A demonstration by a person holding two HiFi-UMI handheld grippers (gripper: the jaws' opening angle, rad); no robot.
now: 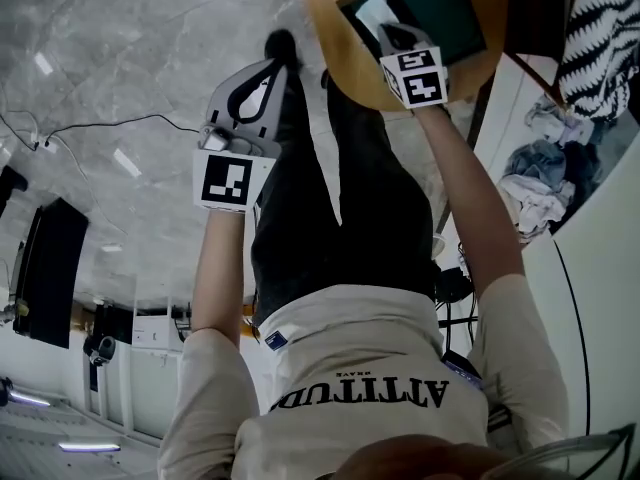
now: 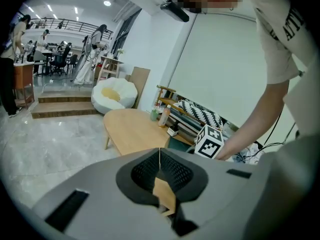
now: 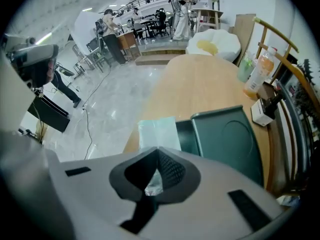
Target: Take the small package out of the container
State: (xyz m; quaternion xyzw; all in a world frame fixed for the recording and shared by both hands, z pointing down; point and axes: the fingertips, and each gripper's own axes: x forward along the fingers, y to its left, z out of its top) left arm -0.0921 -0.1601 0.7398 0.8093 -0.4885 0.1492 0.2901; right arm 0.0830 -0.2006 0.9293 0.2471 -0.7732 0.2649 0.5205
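Wooden table (image 3: 200, 84), small package (image 3: 157, 131), "ATTITUD" shirt (image 1: 350, 348)

package (image 3: 157, 132) pale mint green, container (image 3: 230, 139) dark green, table (image 3: 200, 79) light tan wood, floor (image 1: 120, 58) grey marbled, cushion (image 1: 600, 28) black-white stripes.

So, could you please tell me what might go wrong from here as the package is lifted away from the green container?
The right gripper is shut on just one crinkled edge of the thin package, so it could slip free or tear. The container sits close to the table edge, so a snag might drag it off. The left gripper is away over the floor, so nothing steadies the container.
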